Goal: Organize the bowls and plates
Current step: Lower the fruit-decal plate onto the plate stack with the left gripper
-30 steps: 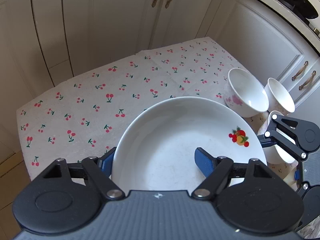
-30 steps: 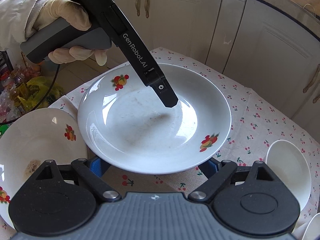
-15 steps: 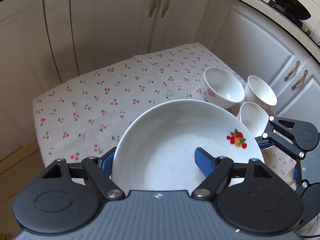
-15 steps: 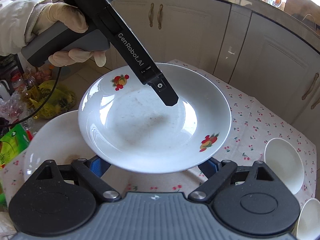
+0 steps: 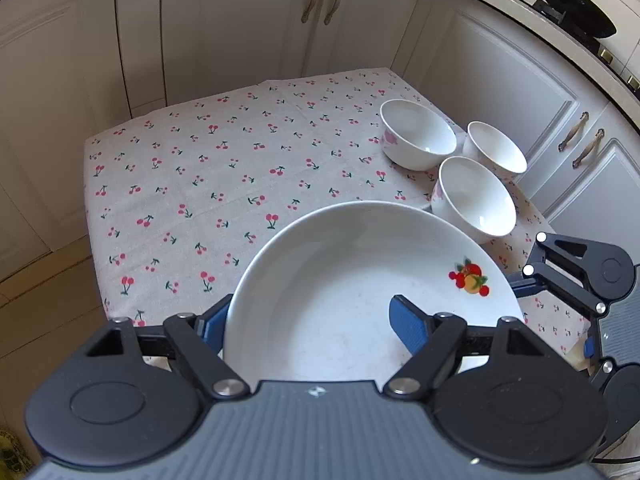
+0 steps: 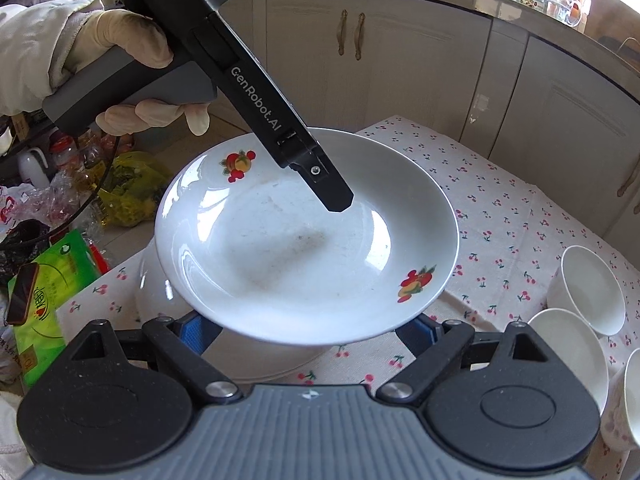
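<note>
A white deep plate (image 5: pixel 340 288) with fruit decals hangs tilted above the table. My left gripper (image 5: pixel 308 320) is shut on its rim, one blue pad inside the dish and the other behind the rim. In the right wrist view, one left finger (image 6: pixel 332 192) reaches into the plate (image 6: pixel 280 248) from the upper left. My right gripper (image 6: pixel 306 330) stands open, both blue pads under the plate's near rim; contact is hidden. A second white plate (image 6: pixel 256 364) lies on the cloth below the held one. Three white bowls (image 5: pixel 418 134) (image 5: pixel 496 146) (image 5: pixel 476 198) cluster at the table's right side.
The cherry-print tablecloth (image 5: pixel 200 184) is bare on its left and far parts. White cabinets (image 5: pixel 248 32) close in behind and to the right. Bags and bottles (image 6: pixel 52 208) crowd the floor left of the table. A gloved hand (image 6: pixel 120 40) holds the left gripper.
Both grippers have carried the plate together, a little higher and back from the cabinets. The plate on the table, earlier to the held plate's left, now lies beneath it. All three bowls now show.
</note>
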Demonstrator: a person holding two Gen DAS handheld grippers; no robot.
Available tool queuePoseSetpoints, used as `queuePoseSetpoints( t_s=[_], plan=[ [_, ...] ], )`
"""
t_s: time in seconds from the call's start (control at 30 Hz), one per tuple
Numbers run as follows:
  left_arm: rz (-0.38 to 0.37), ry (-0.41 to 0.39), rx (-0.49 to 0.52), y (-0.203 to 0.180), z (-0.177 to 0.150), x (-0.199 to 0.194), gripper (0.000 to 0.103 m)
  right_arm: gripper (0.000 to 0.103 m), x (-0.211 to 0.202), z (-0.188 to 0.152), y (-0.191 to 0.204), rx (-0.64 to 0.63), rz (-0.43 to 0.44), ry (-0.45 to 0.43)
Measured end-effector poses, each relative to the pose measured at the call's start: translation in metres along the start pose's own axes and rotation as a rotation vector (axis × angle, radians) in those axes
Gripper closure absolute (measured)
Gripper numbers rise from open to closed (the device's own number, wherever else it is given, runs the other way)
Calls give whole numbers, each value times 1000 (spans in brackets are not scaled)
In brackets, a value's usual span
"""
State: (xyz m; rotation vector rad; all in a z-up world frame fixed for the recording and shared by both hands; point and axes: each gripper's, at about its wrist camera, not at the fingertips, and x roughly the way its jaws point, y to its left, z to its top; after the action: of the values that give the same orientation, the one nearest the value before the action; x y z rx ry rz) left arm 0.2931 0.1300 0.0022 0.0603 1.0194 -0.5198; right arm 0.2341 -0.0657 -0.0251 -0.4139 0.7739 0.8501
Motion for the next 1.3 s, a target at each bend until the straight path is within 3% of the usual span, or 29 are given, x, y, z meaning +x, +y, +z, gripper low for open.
queuePoseSetpoints(
  t_s=[0.63, 1.3],
  plan=[
    [-12, 14, -37, -11, -44, 3, 23, 8, -9, -32, 30, 4, -10, 51],
    [-15, 27, -71, -2, -61, 17, 23, 8, -12, -30, 43, -22, -15, 62]
  ],
)
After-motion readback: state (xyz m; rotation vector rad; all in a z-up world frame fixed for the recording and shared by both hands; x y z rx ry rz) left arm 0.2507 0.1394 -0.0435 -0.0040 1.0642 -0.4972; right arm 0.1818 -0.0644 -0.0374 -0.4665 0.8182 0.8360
